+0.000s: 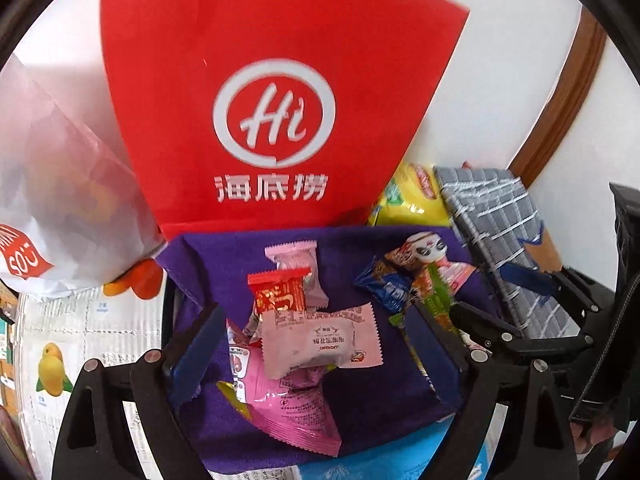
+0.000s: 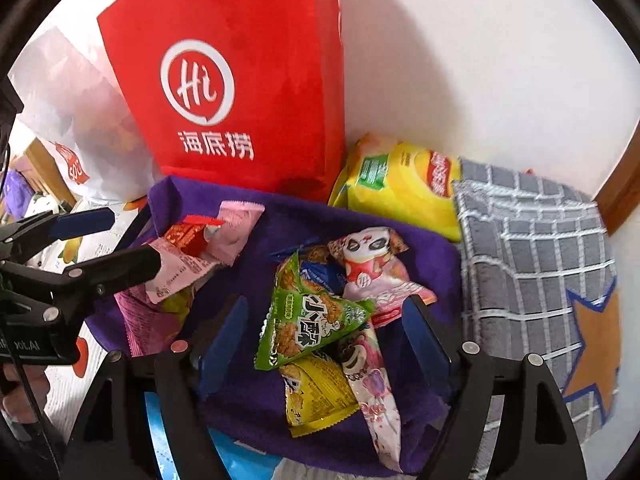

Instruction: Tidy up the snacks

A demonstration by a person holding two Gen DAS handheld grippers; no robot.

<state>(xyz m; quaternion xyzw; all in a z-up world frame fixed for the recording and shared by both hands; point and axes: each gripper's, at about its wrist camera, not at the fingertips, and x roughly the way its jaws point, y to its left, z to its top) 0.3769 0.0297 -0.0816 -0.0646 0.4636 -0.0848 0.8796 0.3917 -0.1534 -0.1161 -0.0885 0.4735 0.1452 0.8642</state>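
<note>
Both grippers hovered spread, empty, over your purple cloth tray: left gripper nearest pink wrapped cake, right gripper nearest green triangular snack packet.

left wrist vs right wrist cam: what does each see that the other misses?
Left wrist only: the pale pink rectangular wrapper lying whole between the open left gripper fingers, with the magenta foil pouch in full below it.

Right wrist only: the green triangular snack pack, the yellow snack pack under it and the pink bear-print wrapper, all between the open right gripper fingers; also the orange star on the grey checked cloth.

Both: red paper bag, purple cloth tray, panda-print wrapper, yellow chip bag.
</note>
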